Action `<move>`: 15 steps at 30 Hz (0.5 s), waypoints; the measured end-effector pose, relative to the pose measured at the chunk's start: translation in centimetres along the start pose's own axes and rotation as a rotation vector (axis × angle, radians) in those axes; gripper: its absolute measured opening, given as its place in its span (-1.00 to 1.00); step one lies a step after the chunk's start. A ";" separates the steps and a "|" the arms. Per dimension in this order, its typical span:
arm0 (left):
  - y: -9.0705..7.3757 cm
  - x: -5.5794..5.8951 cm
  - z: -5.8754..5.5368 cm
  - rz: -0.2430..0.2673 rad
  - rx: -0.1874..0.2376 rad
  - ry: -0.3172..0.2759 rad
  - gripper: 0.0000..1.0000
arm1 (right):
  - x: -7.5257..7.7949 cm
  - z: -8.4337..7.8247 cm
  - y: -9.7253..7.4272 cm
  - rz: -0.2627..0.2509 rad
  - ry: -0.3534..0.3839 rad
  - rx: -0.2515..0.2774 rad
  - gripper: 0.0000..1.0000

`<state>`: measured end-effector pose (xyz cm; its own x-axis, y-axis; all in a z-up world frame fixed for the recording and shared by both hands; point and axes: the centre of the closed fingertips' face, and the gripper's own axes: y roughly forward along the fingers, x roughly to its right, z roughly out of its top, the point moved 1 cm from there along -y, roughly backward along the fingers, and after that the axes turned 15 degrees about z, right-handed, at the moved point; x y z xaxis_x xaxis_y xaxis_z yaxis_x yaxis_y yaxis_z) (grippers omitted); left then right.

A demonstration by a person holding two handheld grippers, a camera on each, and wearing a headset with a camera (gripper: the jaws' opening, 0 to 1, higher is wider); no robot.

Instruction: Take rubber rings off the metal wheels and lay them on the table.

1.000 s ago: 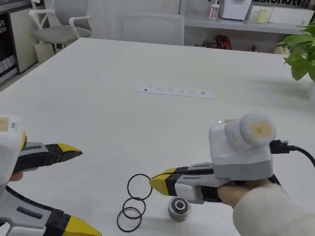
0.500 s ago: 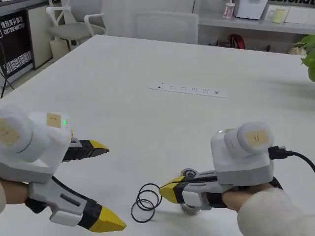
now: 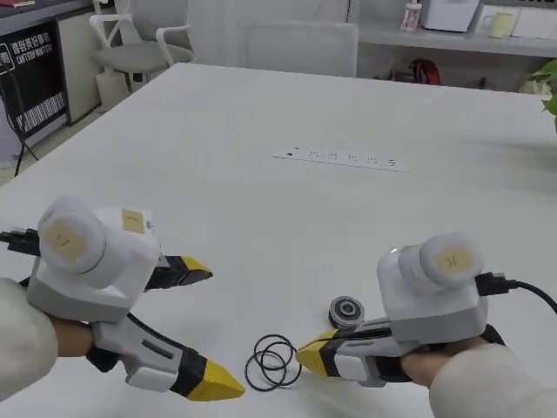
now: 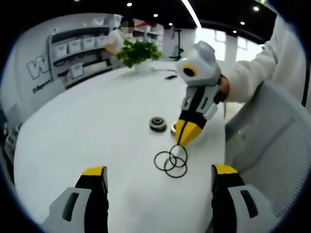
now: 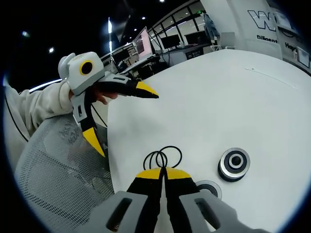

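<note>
Left gripper (image 3: 211,328) is hovering over the near left of the white table (image 3: 261,200), with its jaws standing wide apart and nothing between them. Right gripper (image 3: 305,355) is sitting low at the near right, its yellow-tipped jaws pressed together, with nothing seen pinched between them. Black rubber rings (image 3: 272,363) are lying flat on the table in an overlapping cluster, just in front of the right gripper's closed tips. Whether the tips are touching the rings, cannot tell. In the left gripper view the rings are lying ahead of the open jaws, roughly midway between them and clear of both. One metal wheel (image 3: 346,310) is lying flat just beyond the right gripper, near the rings but apart from them. In the right gripper view a second wheel (image 5: 208,187) is showing in part, close against that gripper's jaw. A white power strip (image 3: 348,159) is lying farther up the table, well apart from everything else.
</note>
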<state>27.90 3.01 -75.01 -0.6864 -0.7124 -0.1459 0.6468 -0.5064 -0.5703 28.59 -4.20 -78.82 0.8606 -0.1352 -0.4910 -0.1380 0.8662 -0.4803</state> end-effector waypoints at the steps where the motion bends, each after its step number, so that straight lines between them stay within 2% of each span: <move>1: 0.0 -0.1 0.1 0.004 0.005 -0.003 0.78 | 0.1 -0.1 0.0 -0.006 -0.005 -0.003 -1.00; 9: 0.0 -0.7 0.5 0.016 0.023 -0.016 0.72 | 0.6 -0.7 -0.2 -0.027 -0.002 -0.020 -0.95; 15: 0.1 -0.8 0.2 0.016 0.014 -0.019 0.74 | 0.4 -0.7 -0.2 -0.020 -0.007 -0.031 -0.86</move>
<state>28.62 3.45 -74.80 -0.6695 -0.7296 -0.1394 0.6625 -0.5016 -0.5564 28.65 -4.79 -79.45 0.8666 -0.1493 -0.4761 -0.1353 0.8481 -0.5122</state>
